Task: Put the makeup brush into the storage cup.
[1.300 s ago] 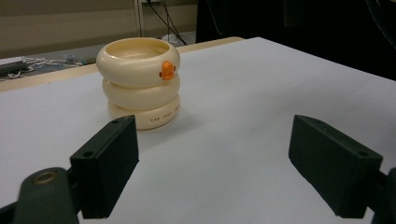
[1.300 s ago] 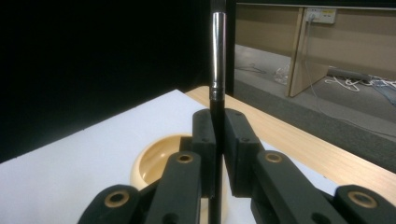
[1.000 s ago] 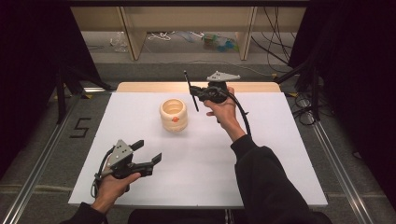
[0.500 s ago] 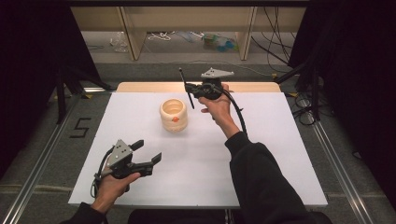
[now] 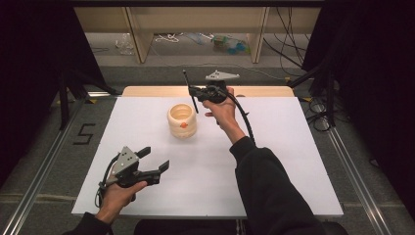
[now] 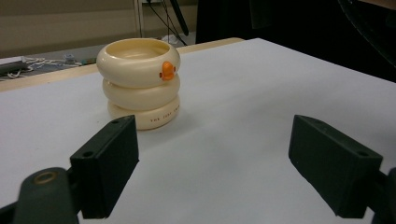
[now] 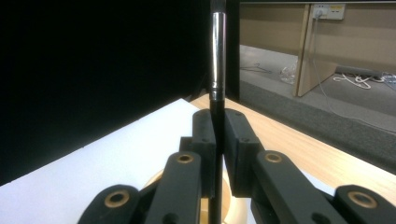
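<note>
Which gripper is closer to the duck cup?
The right gripper. It hovers just behind the duck cup, its fingers shut on a thin black stick. The left gripper sits open, well in front of it.

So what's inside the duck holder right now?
Nothing visible. The cream duck holder shows a bare inner wall in the high view and left gripper view; its bottom is hidden by the rim. The black brush is above it, clamped in the right gripper.
</note>
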A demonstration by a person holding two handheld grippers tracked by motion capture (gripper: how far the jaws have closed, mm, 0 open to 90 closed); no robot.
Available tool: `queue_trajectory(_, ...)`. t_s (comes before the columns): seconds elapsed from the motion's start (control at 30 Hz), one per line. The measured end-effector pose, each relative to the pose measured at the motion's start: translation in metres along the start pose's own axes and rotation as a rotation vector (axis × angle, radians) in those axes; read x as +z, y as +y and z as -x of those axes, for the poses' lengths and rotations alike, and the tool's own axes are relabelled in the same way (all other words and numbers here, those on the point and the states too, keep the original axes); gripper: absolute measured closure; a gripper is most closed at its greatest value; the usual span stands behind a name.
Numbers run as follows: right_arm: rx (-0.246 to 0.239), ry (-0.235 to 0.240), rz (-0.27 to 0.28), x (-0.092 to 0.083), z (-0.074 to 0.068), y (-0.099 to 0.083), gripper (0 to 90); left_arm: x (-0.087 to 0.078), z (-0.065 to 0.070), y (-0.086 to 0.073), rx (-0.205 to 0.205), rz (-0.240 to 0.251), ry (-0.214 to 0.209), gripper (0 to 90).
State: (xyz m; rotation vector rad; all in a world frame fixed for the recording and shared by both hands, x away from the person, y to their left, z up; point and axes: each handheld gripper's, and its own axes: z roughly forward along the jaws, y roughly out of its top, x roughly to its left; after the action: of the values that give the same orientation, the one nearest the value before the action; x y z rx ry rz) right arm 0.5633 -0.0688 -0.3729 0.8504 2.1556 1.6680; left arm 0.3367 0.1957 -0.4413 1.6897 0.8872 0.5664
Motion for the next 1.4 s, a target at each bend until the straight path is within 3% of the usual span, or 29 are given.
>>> queue_trajectory(0.1, 0.013, 0.006, -0.004, 0.003, -0.001, 0.0, 84.3, 0.0, 0.0, 0.0, -0.004, 0.001, 0.0, 16.1)
queue_trajectory(0.3, -0.02, 0.004, 0.004, 0.012, -0.008, 0.008, 84.3, 0.0, 0.001, 0.0, -0.004, 0.001, -0.001, 16.1)
queue_trajectory(0.7, -0.014, 0.007, 0.01, 0.029, -0.014, 0.012, 84.3, -0.001, 0.0, 0.0, -0.017, 0.006, 0.001, 16.1)
queue_trajectory(1.4, -0.01, 0.003, -0.034, 0.044, -0.015, -0.002, 84.3, -0.002, 0.001, 0.0, -0.008, 0.006, -0.003, 16.1)
